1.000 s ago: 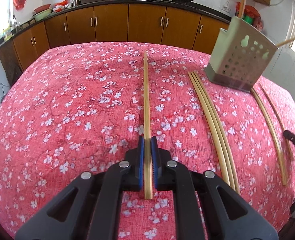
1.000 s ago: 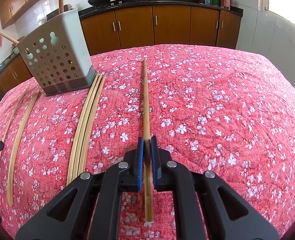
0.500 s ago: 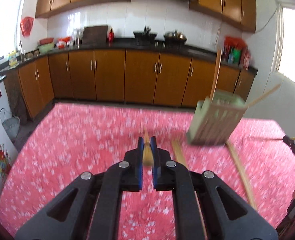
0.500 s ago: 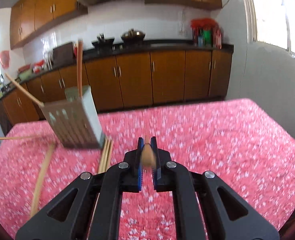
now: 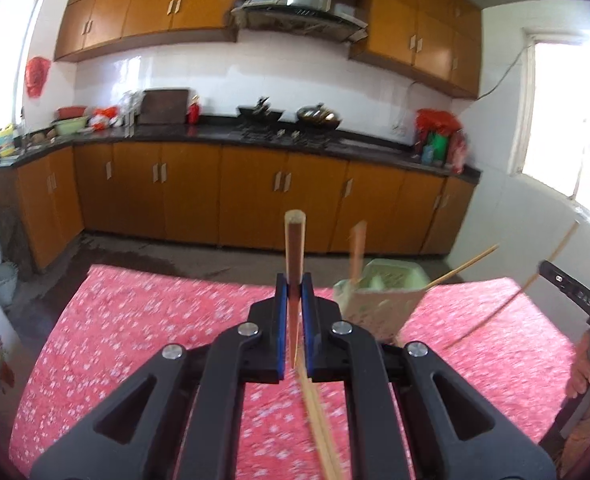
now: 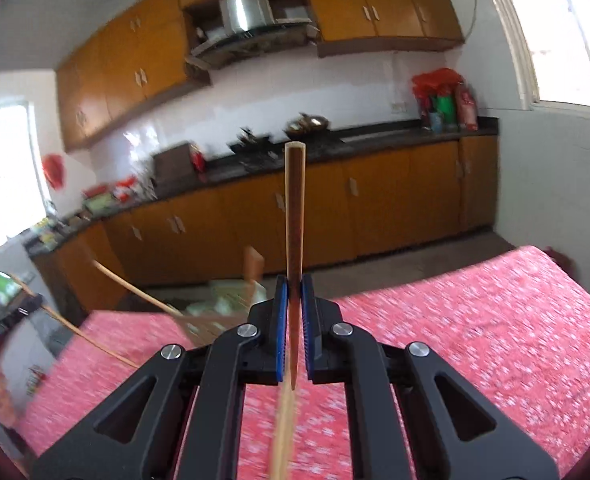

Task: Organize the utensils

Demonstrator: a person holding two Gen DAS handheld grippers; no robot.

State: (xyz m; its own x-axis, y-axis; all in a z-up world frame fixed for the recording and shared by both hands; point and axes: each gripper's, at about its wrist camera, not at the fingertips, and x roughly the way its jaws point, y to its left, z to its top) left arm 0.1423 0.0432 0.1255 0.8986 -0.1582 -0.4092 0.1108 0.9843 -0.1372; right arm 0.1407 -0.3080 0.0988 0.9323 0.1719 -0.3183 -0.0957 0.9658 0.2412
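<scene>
The left gripper (image 5: 294, 296) is pinching a chopstick (image 5: 294, 248) between its blue fingers (image 5: 281, 312), fingers closed narrow on it, stick pointing up & away above the worktop (image 5: 143, 320) w/ its red floral cloth. The right gripper (image 6: 294, 296) is doing likewise, clamping a second chopstick (image 6: 294, 208) the same way. The perforated utensil holder (image 5: 379, 304) is standing on the cloth just right of the left gripper (blurred), w/ sticks poking out of it. More loose chopsticks (image 5: 321, 436) are lying on the cloth below the left gripper.
</scene>
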